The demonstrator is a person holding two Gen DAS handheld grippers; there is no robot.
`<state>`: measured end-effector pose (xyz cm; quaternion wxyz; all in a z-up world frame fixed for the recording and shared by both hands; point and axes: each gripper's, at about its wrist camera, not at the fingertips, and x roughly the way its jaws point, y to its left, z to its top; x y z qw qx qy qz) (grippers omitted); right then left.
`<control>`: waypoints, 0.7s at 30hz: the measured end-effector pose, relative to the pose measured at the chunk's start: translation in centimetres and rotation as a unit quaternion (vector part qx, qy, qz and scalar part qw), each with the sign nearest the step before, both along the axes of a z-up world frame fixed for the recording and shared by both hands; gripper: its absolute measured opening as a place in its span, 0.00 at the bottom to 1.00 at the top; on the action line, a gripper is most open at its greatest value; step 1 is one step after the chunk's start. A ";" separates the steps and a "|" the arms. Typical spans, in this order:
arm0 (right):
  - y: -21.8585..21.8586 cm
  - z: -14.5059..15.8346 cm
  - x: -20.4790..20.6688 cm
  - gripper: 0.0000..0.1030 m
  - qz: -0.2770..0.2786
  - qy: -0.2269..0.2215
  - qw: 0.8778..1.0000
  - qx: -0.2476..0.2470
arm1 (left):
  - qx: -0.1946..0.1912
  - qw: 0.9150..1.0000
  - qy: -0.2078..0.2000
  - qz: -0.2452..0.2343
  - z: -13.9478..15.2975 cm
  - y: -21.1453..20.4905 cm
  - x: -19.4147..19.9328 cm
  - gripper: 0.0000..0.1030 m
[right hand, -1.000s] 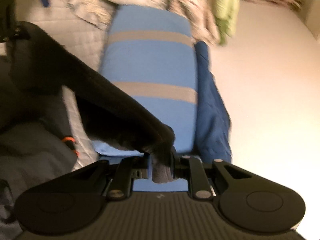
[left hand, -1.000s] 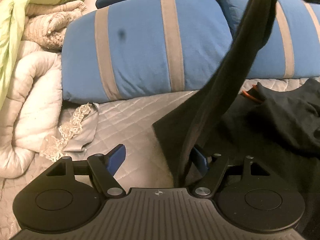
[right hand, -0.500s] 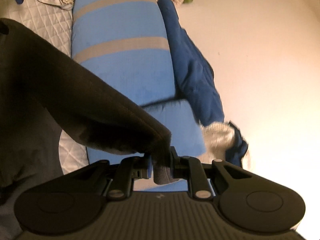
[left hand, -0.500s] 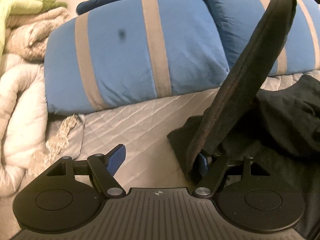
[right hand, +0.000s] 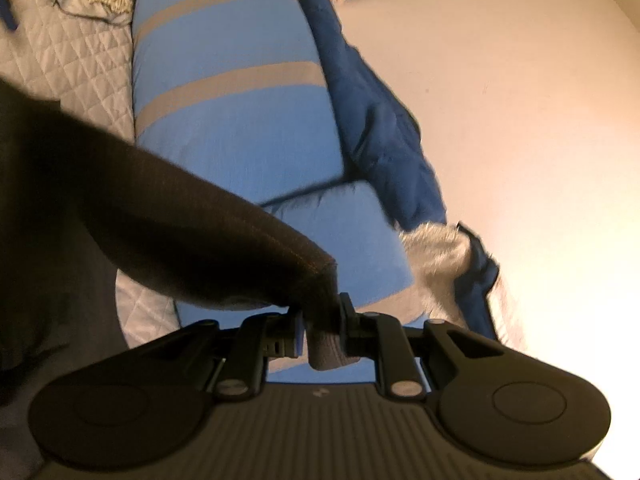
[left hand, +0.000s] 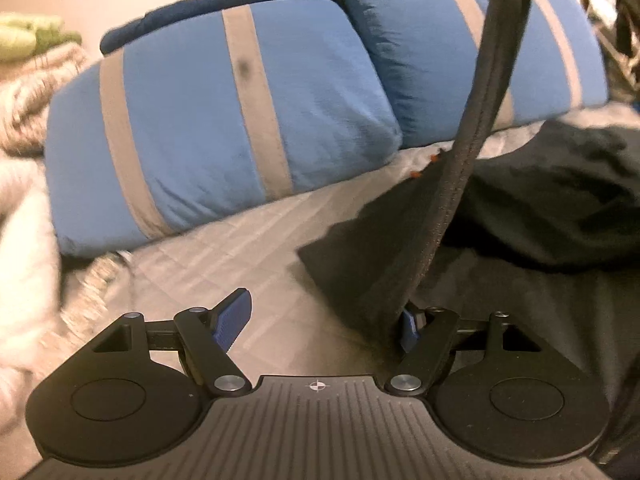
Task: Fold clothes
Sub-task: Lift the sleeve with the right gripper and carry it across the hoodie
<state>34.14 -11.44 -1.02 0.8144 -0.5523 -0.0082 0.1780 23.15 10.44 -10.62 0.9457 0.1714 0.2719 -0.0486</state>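
Observation:
A black garment (left hand: 468, 152) runs as a taut hemmed strip from the top right down to the right finger (left hand: 410, 326) of my left gripper (left hand: 326, 306). Its lower corner spreads over the bedspread between the blue pads. My left gripper is open, fingers wide apart, and the cloth only rests against the right pad. The rest of the garment lies heaped at the right (left hand: 552, 200). In the right wrist view my right gripper (right hand: 322, 320) is shut on a corner of the black garment (right hand: 180, 232), held up above the pillows, and the cloth trails off to the left.
Two blue pillows with grey stripes (left hand: 192, 128) lean along the back, a navy garment (left hand: 248, 4) draped over them. A white comforter (left hand: 20, 264) bulges at the left. The grey quilted bedspread (left hand: 208, 264) lies below. A pale wall (right hand: 500, 80) is behind the pillows.
The right gripper has carried its corner up and along the pillows, pulling the black strip tighter and steeper. The left gripper stays open and has shifted right along the bed.

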 end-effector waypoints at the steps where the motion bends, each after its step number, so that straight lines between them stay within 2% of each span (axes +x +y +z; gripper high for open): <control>1: 0.2 0.4 -0.1 0.16 0.004 -0.004 1.000 0.002 | -0.005 1.000 0.006 -0.012 -0.1 -0.2 -0.1 0.70; 3: 0.6 1.3 -0.2 0.16 0.009 -0.011 1.000 0.007 | -0.007 0.999 0.018 -0.035 -0.5 -0.8 -0.4 0.70; 6: 1.0 2.6 -0.2 0.16 0.013 -0.022 1.000 0.015 | 0.028 0.998 0.025 -0.050 -1.3 -2.2 -0.7 0.70; 13: 1.4 4.5 0.2 0.16 0.013 -0.041 0.999 0.018 | 0.045 0.998 0.042 -0.013 -2.6 -2.0 -0.2 0.71; 21: 2.6 5.4 0.4 0.16 0.022 -0.057 0.998 0.025 | 0.081 0.995 0.056 -0.026 -3.1 -2.5 -0.6 0.70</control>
